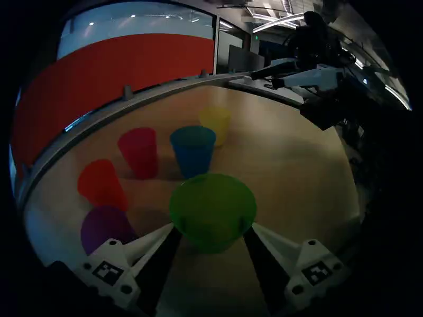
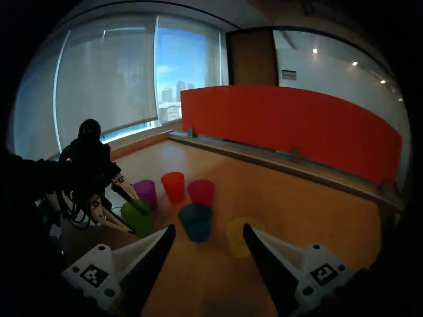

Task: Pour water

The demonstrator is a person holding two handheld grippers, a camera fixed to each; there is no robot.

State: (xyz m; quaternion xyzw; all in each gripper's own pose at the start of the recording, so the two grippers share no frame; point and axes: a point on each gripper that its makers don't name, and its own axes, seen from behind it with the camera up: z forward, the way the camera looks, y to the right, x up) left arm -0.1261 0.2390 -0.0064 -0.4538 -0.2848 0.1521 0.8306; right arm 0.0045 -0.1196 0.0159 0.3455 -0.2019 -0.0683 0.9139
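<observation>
Six plastic cups in the left gripper view, with a wooden table (image 1: 296, 158) beneath. Green cup (image 1: 213, 211) clamped between both fingers of the left gripper (image 1: 213, 228), mouth facing the camera, inside too dim to tell any water. Just behind it, blue cup (image 1: 193, 150), then yellow cup (image 1: 215, 124) farther back. Off to the left, pink cup (image 1: 138, 152), red cup (image 1: 101, 185) and purple cup (image 1: 106, 227) in a curved row, contents hidden. Right gripper (image 1: 263, 78) far off at upper right, its spread impossible to tell from here.

Next, the right gripper view: right gripper (image 2: 208, 228) spread wide, gripping nothing, with blue cup (image 2: 196, 222) and yellow cup (image 2: 240, 235) ahead between its fingers. Green cup (image 2: 137, 216) at left, pinched by the left gripper (image 2: 127, 214) below a dark sleeve (image 2: 87, 158). Purple cup (image 2: 145, 193), red cup (image 2: 173, 186) and pink cup (image 2: 201, 191) lined up behind. Water level unreadable in every cup.
</observation>
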